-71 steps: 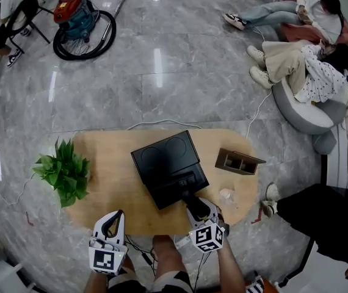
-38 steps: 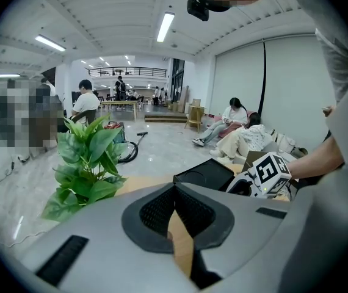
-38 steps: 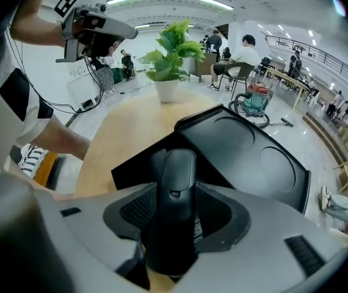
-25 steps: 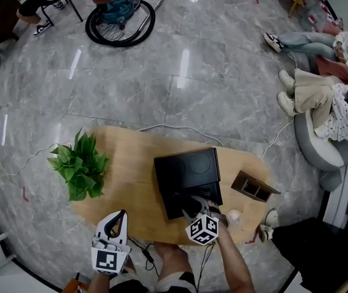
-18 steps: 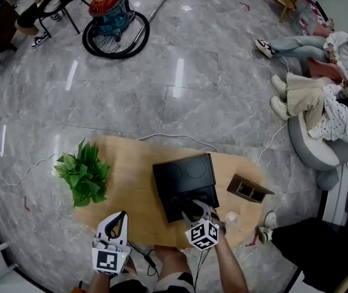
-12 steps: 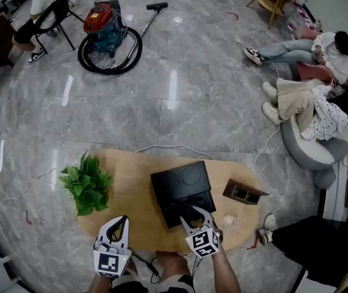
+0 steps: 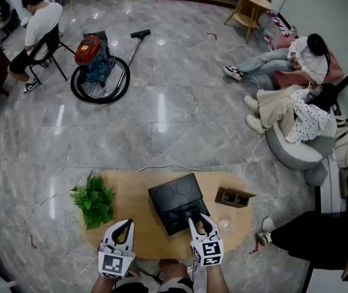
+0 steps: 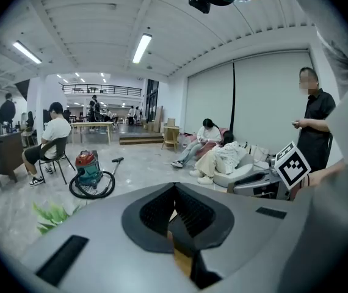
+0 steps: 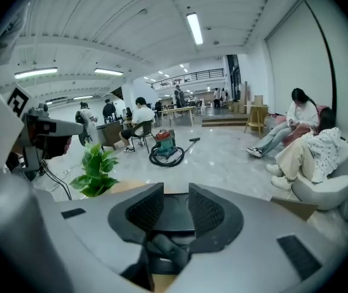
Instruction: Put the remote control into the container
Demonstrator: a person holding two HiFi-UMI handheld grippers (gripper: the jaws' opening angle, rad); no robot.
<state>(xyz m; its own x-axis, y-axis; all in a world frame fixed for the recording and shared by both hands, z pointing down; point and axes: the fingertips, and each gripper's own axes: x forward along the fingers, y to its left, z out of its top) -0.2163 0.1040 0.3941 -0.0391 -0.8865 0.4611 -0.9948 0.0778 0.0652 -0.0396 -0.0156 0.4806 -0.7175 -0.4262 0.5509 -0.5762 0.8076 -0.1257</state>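
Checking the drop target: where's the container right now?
Head view: the container sits at the right end of the wooden table, just right of the black cooktop, not touching it.

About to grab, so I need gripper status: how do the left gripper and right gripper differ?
The left gripper has its jaws together, nothing between; the right gripper has its jaws apart and closing, a dark bar-shaped thing low between them. The left gripper sits over bare wooden table; the right gripper points at the black cooktop. Both carry marker cubes.
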